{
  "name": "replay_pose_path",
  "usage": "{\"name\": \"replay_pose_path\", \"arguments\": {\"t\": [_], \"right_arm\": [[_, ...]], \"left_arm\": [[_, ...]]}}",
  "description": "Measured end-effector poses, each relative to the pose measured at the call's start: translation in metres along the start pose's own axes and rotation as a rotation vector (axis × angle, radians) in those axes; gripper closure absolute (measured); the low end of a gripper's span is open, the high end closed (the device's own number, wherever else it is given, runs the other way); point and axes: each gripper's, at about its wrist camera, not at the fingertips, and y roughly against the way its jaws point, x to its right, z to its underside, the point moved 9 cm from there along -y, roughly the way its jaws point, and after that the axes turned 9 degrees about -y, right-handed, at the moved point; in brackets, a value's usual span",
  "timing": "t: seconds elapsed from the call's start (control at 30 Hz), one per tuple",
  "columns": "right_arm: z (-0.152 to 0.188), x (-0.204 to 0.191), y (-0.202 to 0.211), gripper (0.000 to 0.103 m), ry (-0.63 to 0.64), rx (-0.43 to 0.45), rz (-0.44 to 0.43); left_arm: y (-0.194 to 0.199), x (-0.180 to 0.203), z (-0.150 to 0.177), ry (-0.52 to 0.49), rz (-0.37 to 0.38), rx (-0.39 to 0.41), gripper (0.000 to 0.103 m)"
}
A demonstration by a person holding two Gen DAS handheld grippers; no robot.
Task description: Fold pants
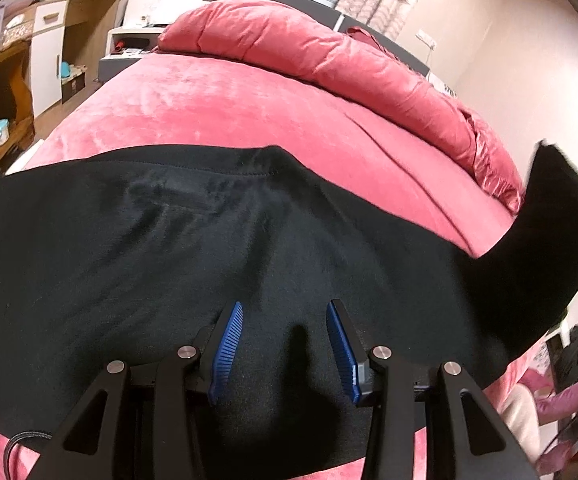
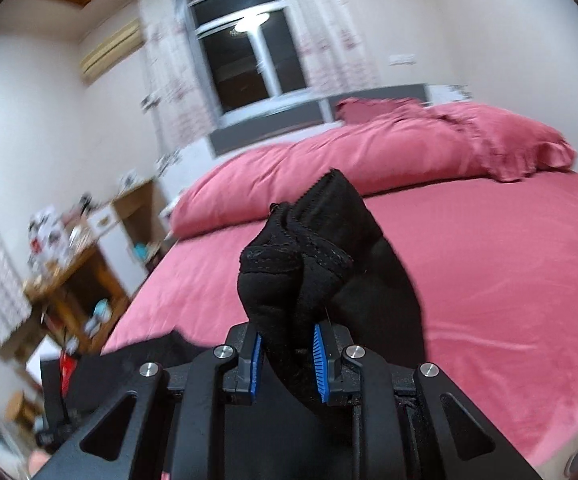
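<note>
Black pants [image 1: 169,240] lie spread across the near part of the pink bed. My left gripper [image 1: 285,308] is open, its blue pads just above the cloth, holding nothing. One end of the pants rises at the right edge of the left wrist view [image 1: 549,240]. My right gripper [image 2: 287,332] is shut on a bunched end of the pants [image 2: 301,248], with a stitched hem on top, and holds it above the bed.
The pink bed [image 1: 249,104] fills both views, with a rolled pink duvet [image 1: 329,52] at its head below the window [image 2: 249,48]. Wooden shelves and a white cabinet [image 1: 49,52] stand left of the bed. A person in pink [image 1: 561,400] shows at the lower right.
</note>
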Motion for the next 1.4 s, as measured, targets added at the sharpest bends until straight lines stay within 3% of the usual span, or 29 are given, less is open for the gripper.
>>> {"name": "replay_pose_path", "arguments": {"t": [0.27, 0.4, 0.43, 0.47, 0.57, 0.6, 0.63, 0.73, 0.8, 0.83, 0.9, 0.97, 1.0, 1.07, 1.1, 1.13, 1.2, 1.33, 1.4], "right_arm": [[0.097, -0.042, -0.070, 0.079, 0.153, -0.259, -0.050], [0.155, -0.034, -0.099, 0.075, 0.222, -0.455, 0.006], [0.160, -0.032, -0.100, 0.072, 0.237, -0.468, 0.010], [0.161, -0.032, -0.099, 0.072, 0.250, -0.469, 0.003], [0.149, -0.030, -0.083, 0.055, 0.200, -0.479, -0.072], [0.142, -0.030, -0.077, 0.053, 0.165, -0.475, -0.114], [0.131, -0.028, -0.066, 0.053, 0.109, -0.451, -0.185], [0.096, -0.013, -0.049, 0.053, 0.012, -0.328, -0.249], [0.071, 0.017, -0.048, 0.053, -0.022, -0.227, -0.167], [0.064, 0.033, -0.050, 0.053, -0.024, -0.206, -0.107], [0.055, 0.070, -0.064, 0.054, -0.053, -0.197, 0.010], [0.054, 0.095, -0.077, 0.061, -0.109, -0.212, 0.071], [0.053, 0.104, -0.082, 0.066, -0.135, -0.217, 0.078], [0.056, 0.117, -0.091, 0.066, -0.178, -0.221, 0.096], [0.057, 0.120, -0.093, 0.066, -0.186, -0.222, 0.099], [0.060, 0.122, -0.096, 0.066, -0.189, -0.220, 0.103], [0.062, 0.120, -0.101, 0.066, -0.186, -0.229, 0.119], [0.061, 0.115, -0.095, 0.066, -0.163, -0.228, 0.102], [0.074, 0.117, -0.094, 0.067, -0.150, -0.261, 0.116]], "left_arm": [[0.005, 0.001, 0.000, 0.024, 0.048, 0.008, 0.059], [0.005, 0.008, 0.001, 0.024, 0.087, 0.000, 0.059], [0.004, 0.011, 0.001, 0.025, 0.101, -0.004, 0.059], [0.003, 0.015, 0.001, 0.030, 0.124, -0.011, 0.059], [0.003, 0.026, -0.001, 0.050, 0.198, -0.015, 0.058], [0.003, 0.031, -0.003, 0.063, 0.230, -0.016, 0.053], [0.003, 0.037, -0.005, 0.076, 0.264, -0.019, 0.049], [-0.001, 0.053, -0.013, 0.099, 0.330, -0.025, 0.046], [-0.012, 0.062, -0.014, 0.086, 0.313, -0.065, 0.042], [-0.025, 0.066, -0.012, 0.077, 0.289, -0.122, 0.042], [-0.044, 0.074, -0.006, 0.073, 0.271, -0.201, 0.044], [-0.054, 0.083, -0.004, 0.077, 0.291, -0.223, 0.045], [-0.059, 0.089, -0.003, 0.078, 0.303, -0.232, 0.049], [-0.068, 0.100, -0.002, 0.080, 0.323, -0.254, 0.066], [-0.073, 0.106, 0.000, 0.081, 0.337, -0.275, 0.079], [-0.074, 0.109, 0.000, 0.085, 0.344, -0.281, 0.083], [-0.067, 0.110, -0.009, 0.076, 0.343, -0.247, 0.088], [-0.018, 0.107, -0.047, -0.031, 0.308, -0.036, 0.089], [-0.017, 0.100, -0.047, -0.058, 0.269, -0.030, 0.088]]}}
